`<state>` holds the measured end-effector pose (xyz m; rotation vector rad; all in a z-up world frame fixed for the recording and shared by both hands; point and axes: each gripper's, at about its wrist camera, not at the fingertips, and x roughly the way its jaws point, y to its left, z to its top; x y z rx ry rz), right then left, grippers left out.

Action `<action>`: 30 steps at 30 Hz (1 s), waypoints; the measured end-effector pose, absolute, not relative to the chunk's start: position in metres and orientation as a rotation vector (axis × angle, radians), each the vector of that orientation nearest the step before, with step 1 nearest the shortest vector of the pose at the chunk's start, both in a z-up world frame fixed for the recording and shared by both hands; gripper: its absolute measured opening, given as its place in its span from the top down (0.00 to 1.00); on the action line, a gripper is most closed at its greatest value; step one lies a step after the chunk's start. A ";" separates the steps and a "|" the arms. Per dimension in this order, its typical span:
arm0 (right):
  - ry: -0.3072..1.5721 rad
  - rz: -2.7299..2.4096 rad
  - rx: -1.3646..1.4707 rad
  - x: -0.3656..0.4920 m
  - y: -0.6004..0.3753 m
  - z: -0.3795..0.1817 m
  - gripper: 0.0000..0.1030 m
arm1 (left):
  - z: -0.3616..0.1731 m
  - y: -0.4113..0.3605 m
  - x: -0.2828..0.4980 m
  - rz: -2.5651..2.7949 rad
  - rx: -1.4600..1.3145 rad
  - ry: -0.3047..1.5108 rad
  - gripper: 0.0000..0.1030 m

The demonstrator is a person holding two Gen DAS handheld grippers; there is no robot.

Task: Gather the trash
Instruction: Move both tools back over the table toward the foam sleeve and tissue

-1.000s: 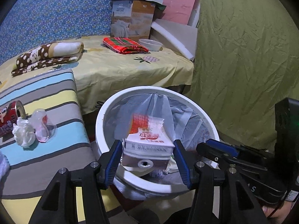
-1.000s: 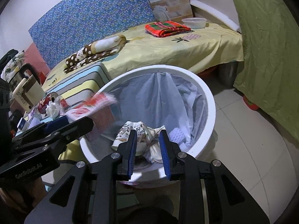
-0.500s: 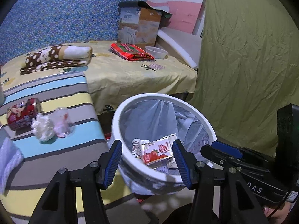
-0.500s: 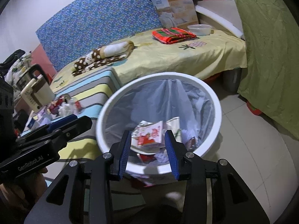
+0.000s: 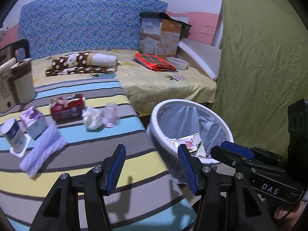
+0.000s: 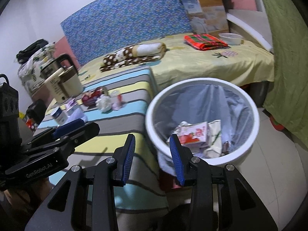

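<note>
The carton that was gripped in the left tongs (image 5: 152, 168) a second ago has been released, and both tongs have since been swung from above the bin toward the striped counter (image 5: 80, 165); the left tongs are held wide apart and empty, the right tongs (image 6: 152, 156) partly apart and also empty. The red-and-white carton (image 6: 194, 133) is seen lying flat on crumpled wrappers inside the white, bag-lined bin (image 6: 256, 119), just right of the right tongs. Further trash is left on the counter beyond the left tongs: a red can (image 5: 67, 106) on its side, a tissue wad (image 5: 92, 117) and a clear cup (image 5: 111, 115).
</note>
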<state>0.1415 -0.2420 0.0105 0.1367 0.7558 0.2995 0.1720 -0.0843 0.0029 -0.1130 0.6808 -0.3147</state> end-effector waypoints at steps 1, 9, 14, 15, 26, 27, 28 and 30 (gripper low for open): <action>0.756 0.312 0.135 0.140 -0.238 0.011 0.62 | 0.003 -0.080 0.169 -0.305 -0.113 0.676 0.46; 0.760 0.407 0.126 0.133 -0.210 0.012 0.62 | 0.004 -0.045 0.148 -0.225 -0.121 0.662 0.46; 0.773 0.448 0.115 0.133 -0.190 0.010 0.62 | 0.001 -0.022 0.139 -0.175 -0.130 0.662 0.46; 0.772 0.457 0.111 0.134 -0.186 0.011 0.62 | 0.000 -0.017 0.138 -0.167 -0.135 0.663 0.46; 0.780 0.496 0.075 0.142 -0.159 0.013 0.60 | -0.004 0.025 0.138 -0.081 -0.151 0.658 0.46; 0.780 0.496 0.073 0.142 -0.158 0.013 0.58 | -0.005 0.028 0.139 -0.071 -0.154 0.658 0.46; 0.779 0.498 0.071 0.143 -0.157 0.014 0.55 | -0.005 0.032 0.141 -0.060 -0.155 0.658 0.46; 0.779 0.501 0.067 0.145 -0.154 0.014 0.54 | -0.006 0.039 0.144 -0.049 -0.158 0.658 0.46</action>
